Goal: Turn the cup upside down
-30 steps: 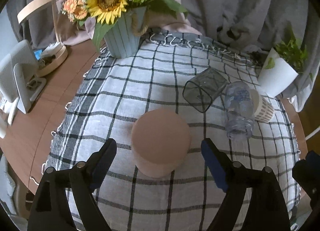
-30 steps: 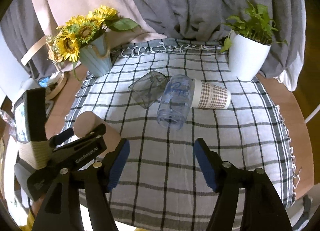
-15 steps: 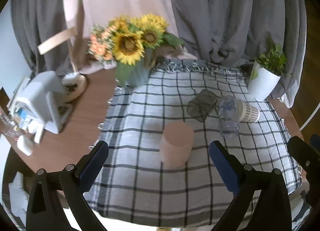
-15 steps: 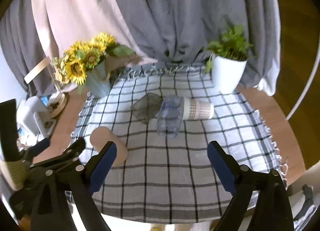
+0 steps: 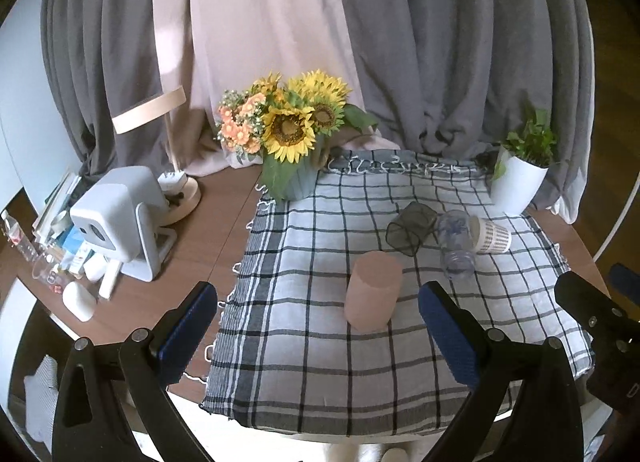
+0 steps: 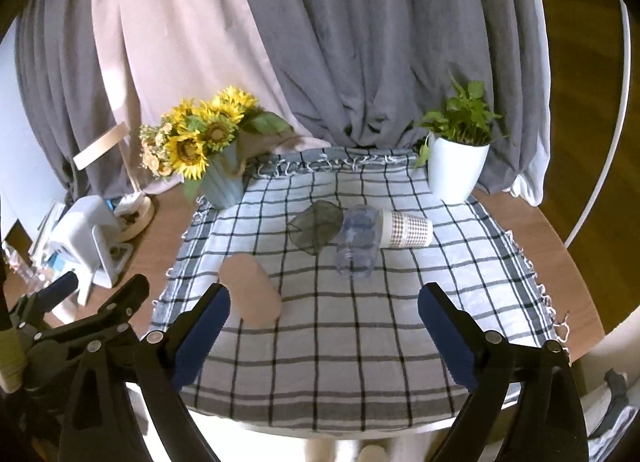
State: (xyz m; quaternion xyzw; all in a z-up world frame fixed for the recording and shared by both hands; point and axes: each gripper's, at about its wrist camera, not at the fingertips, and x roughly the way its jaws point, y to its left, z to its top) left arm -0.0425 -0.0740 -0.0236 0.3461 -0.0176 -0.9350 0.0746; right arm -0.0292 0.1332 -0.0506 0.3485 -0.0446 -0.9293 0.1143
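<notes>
On the round wooden table (image 5: 224, 221) lay a checked cloth (image 5: 320, 342), and I held both tools back from its near edge. At the far corners of the cloth stood a vase of sunflowers (image 5: 296, 181) and a white plant pot (image 5: 516, 185). Left of the cloth sat a white device on a stand (image 5: 116, 217).

My left gripper (image 5: 318, 326) had its fingers wide apart and gripped nothing. My right gripper (image 6: 324, 330) was likewise spread and free of load.

The pink cup (image 5: 374, 292) stood on the cloth near its middle, closed end up, between the left fingers in that view but apart from them. I judged it already inverted. It looked opaque, smooth and light, probably plastic, so stiff enough for a firm pinch but apt to slide on the cloth. The best hold would be across the side wall at mid height.

Beyond it three other cups lay on their sides, close together: a dark see-through cup (image 5: 412, 225), a clear cup (image 5: 456, 242) and a paper cup (image 5: 490, 236). The paper one would crush easily; the clear ones looked slippery.
</notes>
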